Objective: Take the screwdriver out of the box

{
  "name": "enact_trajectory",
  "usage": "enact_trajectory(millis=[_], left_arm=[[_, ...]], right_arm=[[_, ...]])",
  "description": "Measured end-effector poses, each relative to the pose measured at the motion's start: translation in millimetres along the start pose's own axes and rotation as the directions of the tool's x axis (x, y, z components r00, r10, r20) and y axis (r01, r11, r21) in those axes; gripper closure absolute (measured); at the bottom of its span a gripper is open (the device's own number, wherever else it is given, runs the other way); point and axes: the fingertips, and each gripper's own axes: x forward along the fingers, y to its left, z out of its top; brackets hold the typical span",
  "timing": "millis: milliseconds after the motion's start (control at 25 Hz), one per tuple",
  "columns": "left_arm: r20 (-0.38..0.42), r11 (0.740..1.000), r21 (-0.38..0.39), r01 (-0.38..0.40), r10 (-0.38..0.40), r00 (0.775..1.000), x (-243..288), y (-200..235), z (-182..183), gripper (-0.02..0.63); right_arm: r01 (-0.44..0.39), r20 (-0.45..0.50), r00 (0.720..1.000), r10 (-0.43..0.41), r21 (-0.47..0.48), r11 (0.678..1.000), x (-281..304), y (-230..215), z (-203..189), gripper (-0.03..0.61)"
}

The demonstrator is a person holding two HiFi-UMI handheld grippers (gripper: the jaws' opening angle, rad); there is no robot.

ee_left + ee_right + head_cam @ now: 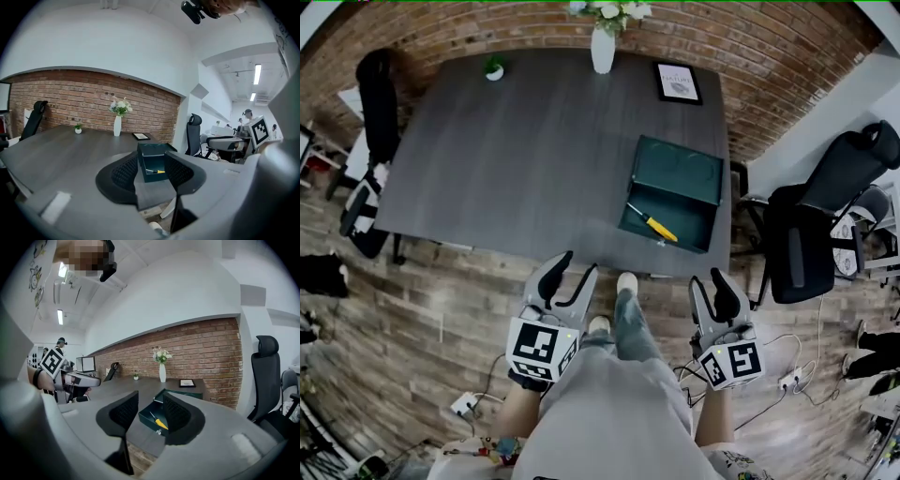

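**Item:** 1 dark green box, lid thrown back, on the near right corner of the dark counter.

**Contents:** 1 screwdriver with a yellow handle. It lies flat and diagonal on the box floor, handle toward the box's front wall.

**Task status:** judged barely under way.
- Done: the lid is already open.
- Not done: the screwdriver is untouched and inside the box.
- Left to do: reach over the box's front wall, grip the tool, lift it clear.

**Left claw**: 2 jaws wide apart, nothing between the pads, touching nothing. It is held in front of the box and to its left, short of the counter edge. Its own view sights the box through the gap, well apart.

**Right claw**: 2 jaws apart, empty, touching nothing. It is directly in front of the box, also short of the counter edge.

**Also present:**
- Behind the box: a white vase with flowers and a framed picture.
- To the right of the box: a black office chair.
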Motion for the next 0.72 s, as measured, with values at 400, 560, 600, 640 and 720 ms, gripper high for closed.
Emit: enact_trajectory(millis=[400, 560, 600, 640, 720], left_arm=[[0.026, 0.998, 0.003, -0.060, 0.060, 0.998, 82.4, 29.6, 44.1, 0.431], [0.037, 0.996, 0.000, -0.087, 0.087, 0.996, 107.6, 33.7, 58.0, 0.433], [0.040, 0.996, 0.000, -0.093, 0.093, 0.995, 113.0, 34.1, 61.0, 0.433], [0.043, 0.995, 0.001, -0.098, 0.098, 0.994, 118.2, 34.1, 63.9, 0.434], [0.050, 0.994, 0.001, -0.108, 0.107, 0.993, 127.6, 33.7, 69.2, 0.435]], right_arm=[[-0.098, 0.001, 0.995, 0.098, -0.023, 0.995, 88.7, -53.3, 36.4, 0.420], [-0.126, 0.011, 0.992, 0.126, -0.035, 0.991, 110.3, -74.1, 49.2, 0.420], [-0.132, 0.012, 0.991, 0.133, -0.037, 0.991, 114.4, -77.9, 52.4, 0.420], [-0.139, 0.012, 0.990, 0.140, -0.038, 0.990, 117.9, -81.5, 54.8, 0.420], [-0.151, 0.011, 0.988, 0.152, -0.041, 0.988, 123.4, -89.0, 57.4, 0.420]])
